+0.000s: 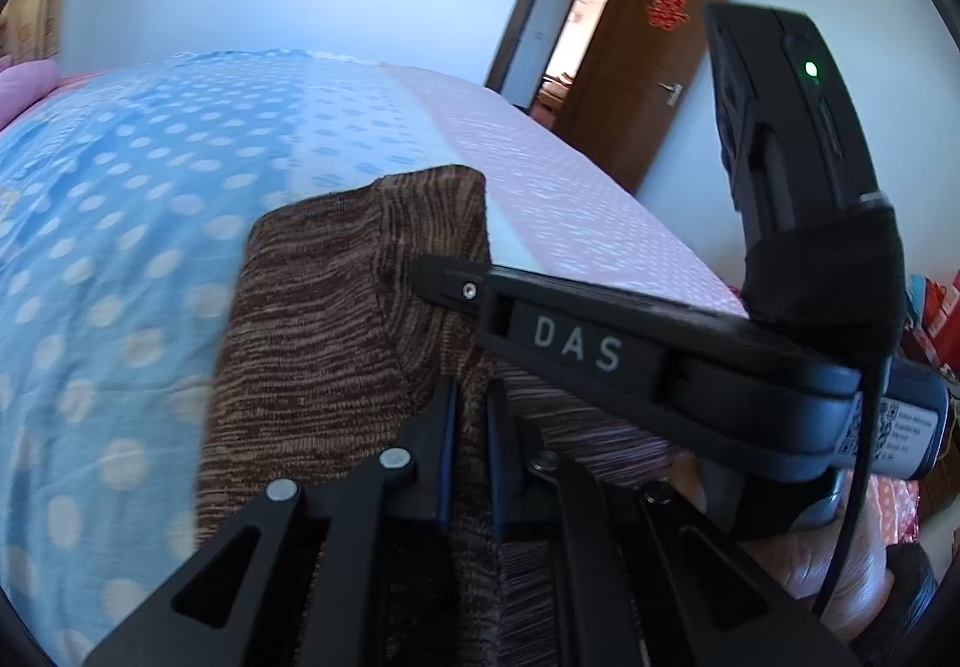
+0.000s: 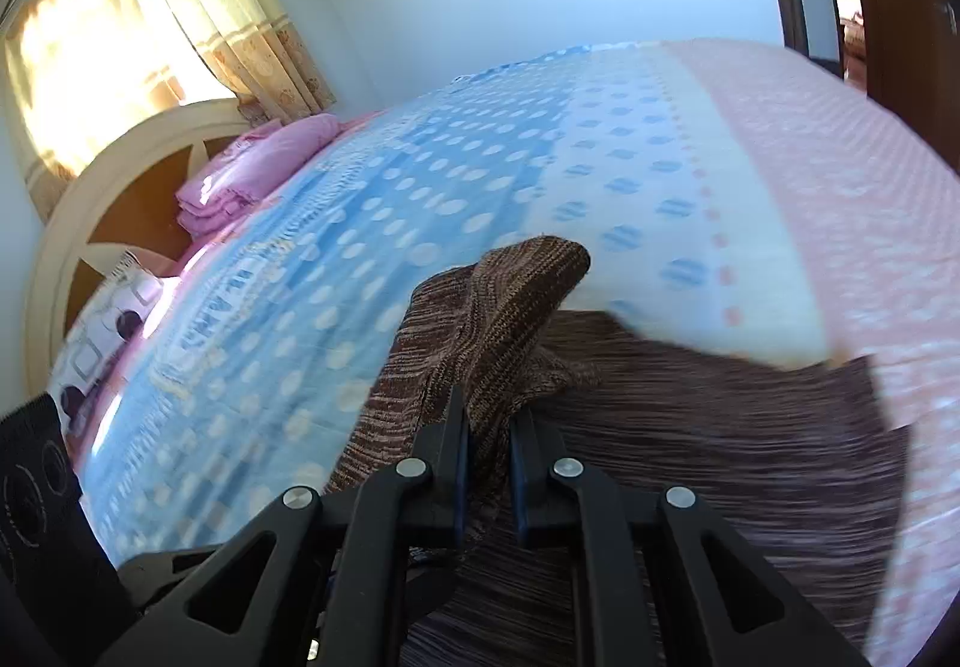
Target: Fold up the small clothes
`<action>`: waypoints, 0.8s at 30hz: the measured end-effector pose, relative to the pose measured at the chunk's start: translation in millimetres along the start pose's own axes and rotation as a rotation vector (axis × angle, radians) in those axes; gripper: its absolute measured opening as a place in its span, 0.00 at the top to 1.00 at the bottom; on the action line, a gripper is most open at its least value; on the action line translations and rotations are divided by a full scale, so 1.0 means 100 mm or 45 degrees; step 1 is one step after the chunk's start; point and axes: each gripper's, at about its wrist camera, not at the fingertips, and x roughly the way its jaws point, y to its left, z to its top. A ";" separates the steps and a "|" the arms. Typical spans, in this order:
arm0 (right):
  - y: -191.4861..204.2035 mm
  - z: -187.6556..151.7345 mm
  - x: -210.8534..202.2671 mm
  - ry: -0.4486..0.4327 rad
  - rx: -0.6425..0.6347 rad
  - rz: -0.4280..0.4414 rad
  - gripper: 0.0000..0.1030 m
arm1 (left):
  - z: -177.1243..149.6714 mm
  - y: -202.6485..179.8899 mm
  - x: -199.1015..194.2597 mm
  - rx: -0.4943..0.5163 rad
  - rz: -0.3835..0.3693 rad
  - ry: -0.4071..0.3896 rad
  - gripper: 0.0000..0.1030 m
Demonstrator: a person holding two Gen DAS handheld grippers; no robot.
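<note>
Left wrist view: left gripper [image 1: 471,421] is pinched narrow on a fold of the brown knit garment [image 1: 336,319], lifted just above the bed [image 1: 120,223]. The other tool sits right beside it, its finger crossing over the cloth on the door [image 1: 648,84] side. Judgement: mid-fold, carrying an edge. Best done by keeping both grips level, moving them together, and laying the edge flat before letting go; uneven height would skew the crease. Right wrist view: right gripper [image 2: 489,463] is also clamped tight on a bunched corner of the same garment, which peaks up toward the bed's far side. The rest trails flat on the bed toward the door side, so its long axis seems to run along the near edge; exact outline blurred, can't confirm.
</note>
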 end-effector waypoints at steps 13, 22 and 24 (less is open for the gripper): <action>-0.79 -0.13 -0.46 0.094 -0.134 -0.205 0.90 | -0.08 -0.80 0.54 0.052 -0.142 0.109 0.92; -1.25 -0.38 -0.25 0.178 -0.045 -0.207 0.90 | -0.24 -0.92 0.71 0.137 -0.121 0.202 0.92; -1.29 -0.39 -0.23 0.150 -0.025 -0.212 0.90 | -0.27 -0.93 0.59 0.197 -0.136 0.213 0.92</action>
